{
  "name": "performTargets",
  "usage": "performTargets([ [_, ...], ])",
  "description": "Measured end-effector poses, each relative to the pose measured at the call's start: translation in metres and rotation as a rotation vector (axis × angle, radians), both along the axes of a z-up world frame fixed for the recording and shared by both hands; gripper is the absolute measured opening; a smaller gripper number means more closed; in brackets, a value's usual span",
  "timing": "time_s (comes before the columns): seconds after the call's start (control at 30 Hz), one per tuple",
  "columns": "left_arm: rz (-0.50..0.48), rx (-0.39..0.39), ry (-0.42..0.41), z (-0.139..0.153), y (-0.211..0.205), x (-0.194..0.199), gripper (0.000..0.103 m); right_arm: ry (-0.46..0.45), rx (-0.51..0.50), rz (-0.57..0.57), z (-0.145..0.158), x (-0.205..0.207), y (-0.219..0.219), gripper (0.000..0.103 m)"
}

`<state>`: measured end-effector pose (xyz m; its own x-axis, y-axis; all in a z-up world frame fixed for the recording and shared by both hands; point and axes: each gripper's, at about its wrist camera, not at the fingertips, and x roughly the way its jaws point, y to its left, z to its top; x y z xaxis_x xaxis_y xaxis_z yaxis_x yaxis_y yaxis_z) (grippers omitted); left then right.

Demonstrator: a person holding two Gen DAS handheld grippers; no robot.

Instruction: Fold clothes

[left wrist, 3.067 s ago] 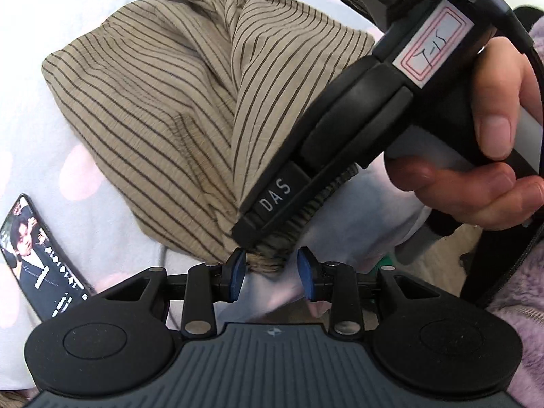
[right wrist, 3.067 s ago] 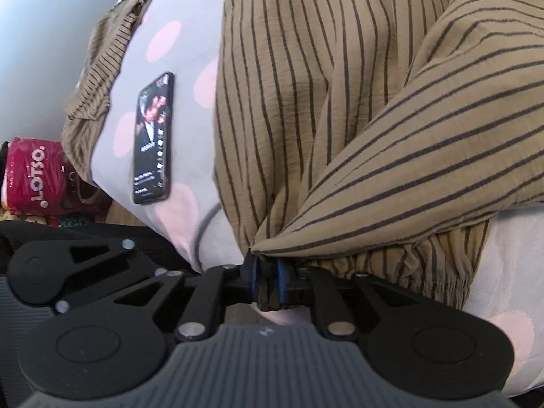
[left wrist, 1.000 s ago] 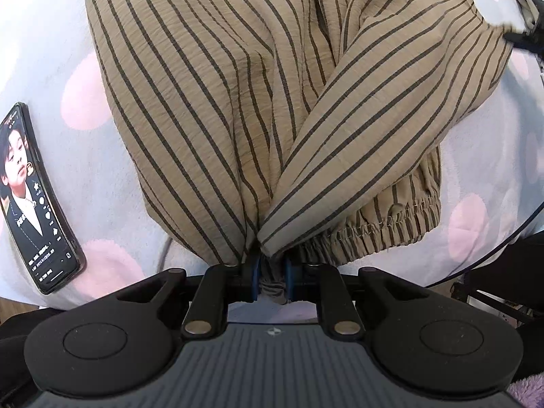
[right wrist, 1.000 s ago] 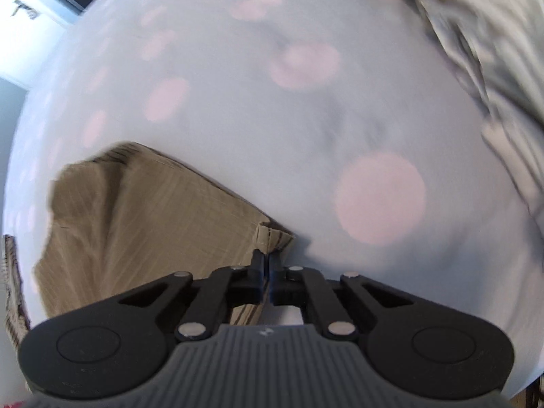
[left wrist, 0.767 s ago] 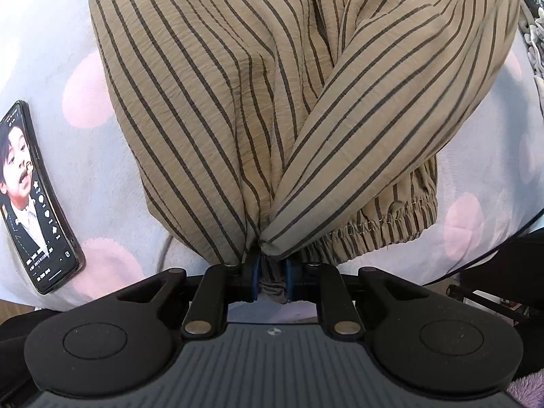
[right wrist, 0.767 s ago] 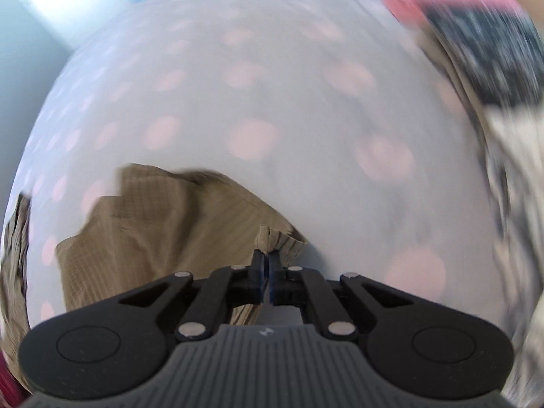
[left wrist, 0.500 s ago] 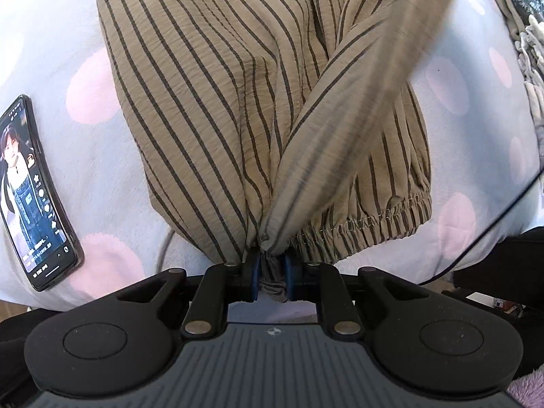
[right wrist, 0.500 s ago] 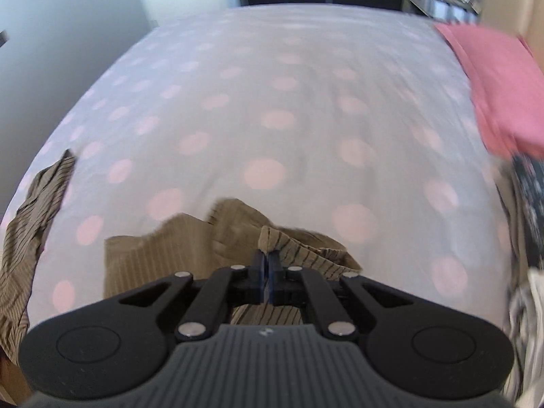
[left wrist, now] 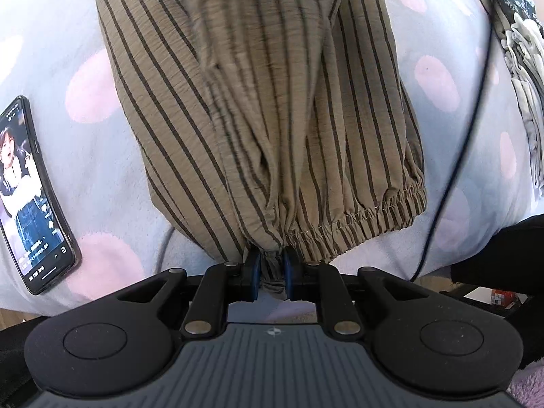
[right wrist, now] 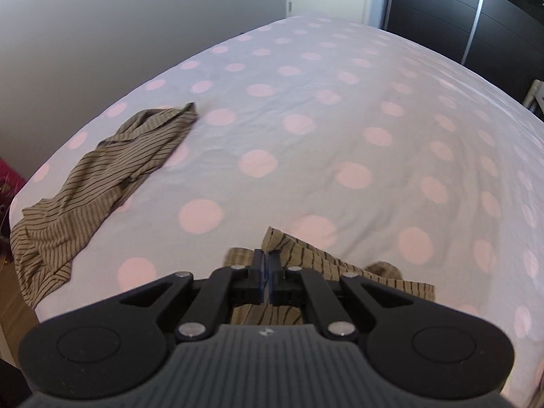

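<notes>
A tan garment with dark stripes (left wrist: 238, 102) lies on the dotted bedsheet (left wrist: 102, 170). My left gripper (left wrist: 271, 272) is shut on a bunch of this garment beside its elastic hem (left wrist: 357, 227), pointing steeply down. In the right wrist view my right gripper (right wrist: 268, 273) is shut on a corner of the striped fabric (right wrist: 306, 255), held above the sheet (right wrist: 340, 102); the cloth hangs below and behind the jaws. More of the same striped cloth (right wrist: 102, 176) lies crumpled at the bed's left edge; I cannot tell whether it joins the held piece.
A phone (left wrist: 30, 197) with its screen lit lies on the sheet left of the garment. A thin black cable (left wrist: 469, 129) crosses the right side. Other clothes (left wrist: 520, 34) are piled at the far right. Dark wardrobe doors (right wrist: 459, 10) stand beyond the bed.
My right gripper has swung and rolled with the fabric corner, from facing the sheet to looking across the bed. In the left view the upper fold has been drawn away, baring the elastic hem.
</notes>
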<state>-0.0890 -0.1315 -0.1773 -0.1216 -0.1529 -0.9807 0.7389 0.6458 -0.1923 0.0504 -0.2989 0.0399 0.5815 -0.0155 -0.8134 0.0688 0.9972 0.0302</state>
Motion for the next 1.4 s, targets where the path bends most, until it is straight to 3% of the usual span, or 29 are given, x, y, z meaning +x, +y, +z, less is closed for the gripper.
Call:
performTargets([
  [0.1, -0.006, 0.001, -0.011, -0.004, -0.027, -0.019, 0.012, 0.021, -0.008, 0.028, -0.013, 0.012, 0.016, 0.002],
  [0.3, -0.008, -0.005, -0.012, -0.006, -0.029, -0.023, 0.012, 0.060, 0.015, 0.037, -0.029, 0.016, 0.021, 0.011],
  [0.4, -0.015, -0.003, -0.017, -0.006, -0.029, -0.026, 0.012, 0.050, 0.026, 0.035, -0.026, 0.011, 0.019, 0.025],
  [0.7, -0.018, -0.003, -0.033, -0.004, -0.028, -0.033, 0.012, 0.044, 0.020, 0.016, -0.021, -0.021, 0.003, 0.028],
  [1.07, 0.003, -0.040, -0.021, -0.004, -0.022, -0.040, 0.011, 0.073, 0.078, -0.062, -0.043, -0.128, -0.037, 0.032],
  [1.27, 0.035, -0.091, -0.021, 0.005, -0.012, -0.046, 0.008, 0.126, 0.144, -0.163, -0.082, -0.205, -0.051, 0.032],
  [1.4, 0.057, -0.139, -0.005, 0.015, -0.001, -0.049, 0.007, 0.206, 0.266, -0.258, -0.119, -0.252, -0.056, 0.034],
])
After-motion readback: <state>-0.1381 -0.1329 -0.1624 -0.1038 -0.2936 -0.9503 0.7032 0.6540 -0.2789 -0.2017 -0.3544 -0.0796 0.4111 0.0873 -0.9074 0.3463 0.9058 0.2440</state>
